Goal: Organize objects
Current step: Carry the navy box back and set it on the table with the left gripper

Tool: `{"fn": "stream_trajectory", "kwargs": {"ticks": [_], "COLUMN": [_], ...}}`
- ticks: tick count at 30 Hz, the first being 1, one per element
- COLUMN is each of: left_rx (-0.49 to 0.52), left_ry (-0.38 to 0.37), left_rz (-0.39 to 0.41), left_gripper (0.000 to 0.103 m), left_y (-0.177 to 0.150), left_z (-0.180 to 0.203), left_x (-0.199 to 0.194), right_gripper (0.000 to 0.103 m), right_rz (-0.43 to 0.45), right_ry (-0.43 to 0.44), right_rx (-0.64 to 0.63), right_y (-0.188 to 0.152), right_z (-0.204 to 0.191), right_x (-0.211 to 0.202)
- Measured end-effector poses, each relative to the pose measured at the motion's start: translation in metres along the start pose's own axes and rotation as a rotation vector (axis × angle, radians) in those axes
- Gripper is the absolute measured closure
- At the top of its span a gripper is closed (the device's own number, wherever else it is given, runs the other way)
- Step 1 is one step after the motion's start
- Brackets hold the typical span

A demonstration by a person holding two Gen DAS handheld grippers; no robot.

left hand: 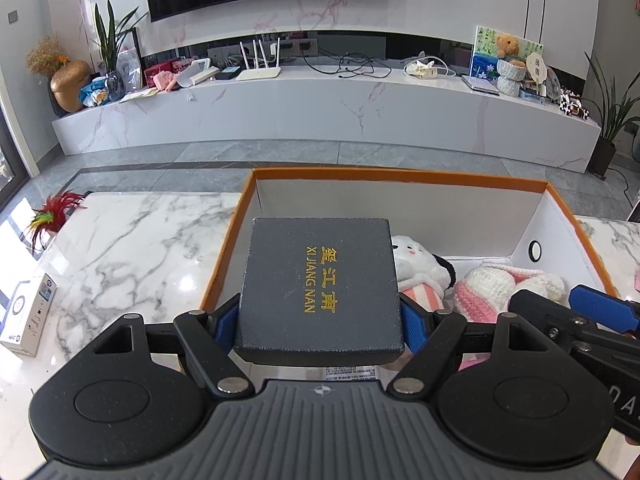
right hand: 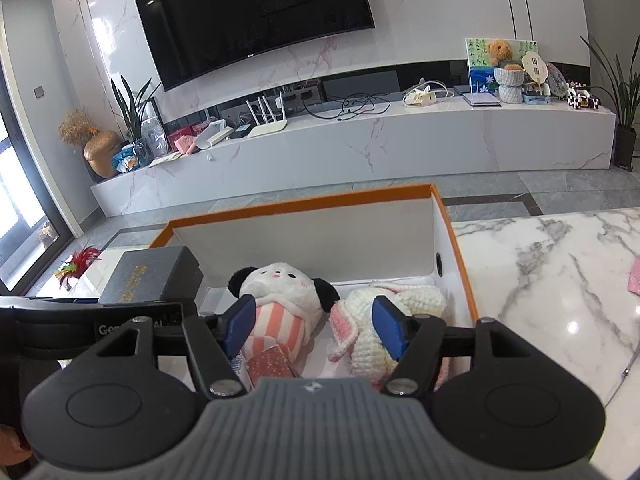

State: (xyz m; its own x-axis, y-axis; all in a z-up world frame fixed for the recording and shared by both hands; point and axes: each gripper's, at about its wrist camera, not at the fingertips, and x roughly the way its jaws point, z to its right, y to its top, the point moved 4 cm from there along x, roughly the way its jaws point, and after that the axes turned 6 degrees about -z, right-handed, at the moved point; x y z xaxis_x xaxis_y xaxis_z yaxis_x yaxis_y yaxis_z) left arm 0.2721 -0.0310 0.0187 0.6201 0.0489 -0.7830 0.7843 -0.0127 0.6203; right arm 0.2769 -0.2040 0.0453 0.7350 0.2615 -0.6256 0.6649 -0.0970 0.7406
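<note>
**Grippers: left clamped, right free**

Left gripper (left hand: pixel 320 316) tilted forward and down, jaws spread wide, blue pads (left hand: pixel 226 326) pressed on both sides of the dark box (left hand: pixel 320 284). Right gripper (right hand: pixel 314 330) beside it, also angled down, jaws parted about halfway, nothing between the pads (right hand: pixel 240 326). Right gripper's fingers visible at the right edge of the left wrist view.

The dark grey square box with gold lettering (left hand: pixel 320 292) hides the left half of the white panda plush (left hand: pixel 416 268); a pink item (right hand: pixel 634 280) is cut off at the right edge.
</note>
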Motion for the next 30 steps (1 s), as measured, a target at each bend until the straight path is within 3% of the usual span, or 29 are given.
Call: {"fn": "stream_trajectory", "kwargs": {"ticks": [18,24,30], "left_rx": [0.02,0.038,0.057], "left_ry": [0.002,0.011,0.021], "left_rz": [0.13,0.141,0.101], "left_gripper": [0.013,0.013,0.013], "left_y": [-0.024,-0.057,-0.091], "left_z": [-0.027,-0.033,-0.028], "left_x": [-0.087,-0.109,-0.11], "right_gripper": [0.028,0.025,0.024], "right_rz": [0.125,0.15,0.122], "right_ry": [-0.023,-0.032,-0.039], "right_rx": [-0.003,0.008,0.017], "right_y": [-0.005,-0.032,-0.068], "right_z": [0.013,0.018,0.025], "right_x": [-0.104,-0.147,-0.168]}}
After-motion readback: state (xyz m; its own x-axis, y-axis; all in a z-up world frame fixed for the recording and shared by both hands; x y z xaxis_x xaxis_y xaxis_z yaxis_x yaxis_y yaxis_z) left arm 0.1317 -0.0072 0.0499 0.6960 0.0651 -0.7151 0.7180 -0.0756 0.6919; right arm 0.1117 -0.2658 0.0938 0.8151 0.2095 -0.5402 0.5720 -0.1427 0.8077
